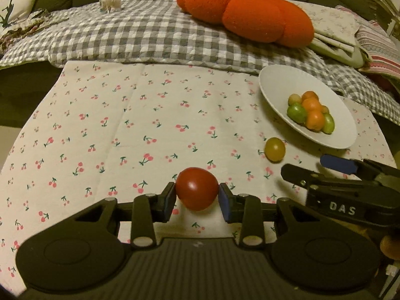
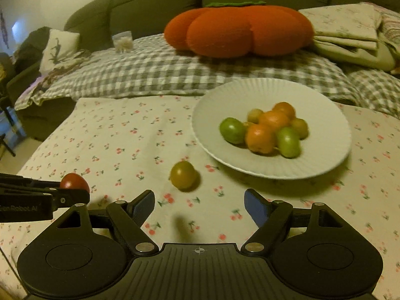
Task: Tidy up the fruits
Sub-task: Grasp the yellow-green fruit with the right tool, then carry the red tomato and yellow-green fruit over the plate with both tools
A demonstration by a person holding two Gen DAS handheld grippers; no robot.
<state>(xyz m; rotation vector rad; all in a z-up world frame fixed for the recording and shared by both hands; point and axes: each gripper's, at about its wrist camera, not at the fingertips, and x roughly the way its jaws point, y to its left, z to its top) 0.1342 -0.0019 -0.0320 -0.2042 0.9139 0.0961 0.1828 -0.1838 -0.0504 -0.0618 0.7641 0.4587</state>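
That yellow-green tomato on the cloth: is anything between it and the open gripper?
Nothing visible. The right gripper is open with the tomato just ahead of it, only bare cloth between. The plate lies beyond, to the right.

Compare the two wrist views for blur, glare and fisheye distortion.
Left wrist view: sharp, with a small glare spot on the red tomato between the left gripper pads; the tablecloth edges bow from the fisheye lens. Right wrist view: softer, the plate fruit and the yellow-green tomato smeared, a blurred shadow ahead of the open right gripper.
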